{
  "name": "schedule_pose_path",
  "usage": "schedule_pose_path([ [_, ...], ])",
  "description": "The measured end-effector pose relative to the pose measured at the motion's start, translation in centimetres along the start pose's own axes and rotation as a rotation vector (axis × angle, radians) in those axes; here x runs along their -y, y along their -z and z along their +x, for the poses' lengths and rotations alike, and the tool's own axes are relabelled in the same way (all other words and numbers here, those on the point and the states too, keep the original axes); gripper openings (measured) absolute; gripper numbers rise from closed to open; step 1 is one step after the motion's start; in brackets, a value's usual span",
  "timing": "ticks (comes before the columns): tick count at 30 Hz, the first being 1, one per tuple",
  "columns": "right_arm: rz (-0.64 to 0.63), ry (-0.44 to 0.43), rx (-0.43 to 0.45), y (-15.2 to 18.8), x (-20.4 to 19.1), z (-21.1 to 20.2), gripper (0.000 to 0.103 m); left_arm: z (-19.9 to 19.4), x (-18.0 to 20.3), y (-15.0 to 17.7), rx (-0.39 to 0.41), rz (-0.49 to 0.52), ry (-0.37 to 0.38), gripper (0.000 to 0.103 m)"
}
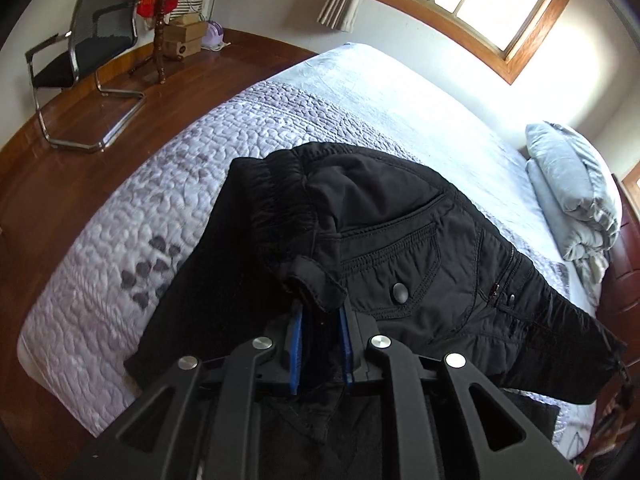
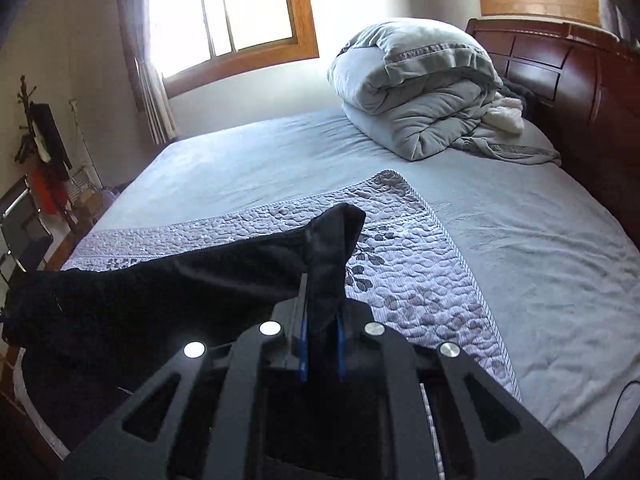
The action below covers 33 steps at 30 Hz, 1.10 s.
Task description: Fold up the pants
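Black linkage arms, round silver pivot screws, and blue-padded fingers (image 1: 297,350).

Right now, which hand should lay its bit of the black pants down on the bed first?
Probably the left hand-held gripper: it pinches the black fabric pants near the elastic waistband, the bulky end. The right hand-held gripper holds only a thin end over the quilted grey bedspread.

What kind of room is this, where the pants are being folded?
Most likely a bedroom in a home. A large bed with a dark wooden headboard fills most of it, a folded grey duvet lies near the headboard, and a coat stand hung with clothes stands on the wooden floor.
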State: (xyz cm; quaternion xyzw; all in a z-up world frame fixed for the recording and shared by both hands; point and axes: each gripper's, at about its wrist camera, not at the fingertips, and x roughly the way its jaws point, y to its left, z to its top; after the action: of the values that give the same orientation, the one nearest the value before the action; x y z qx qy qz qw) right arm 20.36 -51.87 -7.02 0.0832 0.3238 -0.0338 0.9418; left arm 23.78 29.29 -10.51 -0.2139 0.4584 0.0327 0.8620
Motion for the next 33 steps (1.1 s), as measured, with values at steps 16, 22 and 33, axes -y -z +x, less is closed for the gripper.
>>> schedule_pose_path([
  [16,0.292,0.079,-0.104,15.6,6.4,-6.6,0.010,-5.1,-8.3,11.4,0.034,-0.146,-0.019,0.017],
  [22,0.382,0.095,-0.159,19.7,6.8,-6.2,0.012,-6.7,-8.0,14.6,0.031,-0.202,-0.015,0.074],
  [33,0.365,0.162,-0.204,22.1,6.6,-7.5,0.045,-5.3,-9.5,18.9,-0.017,-0.415,0.182,0.077],
])
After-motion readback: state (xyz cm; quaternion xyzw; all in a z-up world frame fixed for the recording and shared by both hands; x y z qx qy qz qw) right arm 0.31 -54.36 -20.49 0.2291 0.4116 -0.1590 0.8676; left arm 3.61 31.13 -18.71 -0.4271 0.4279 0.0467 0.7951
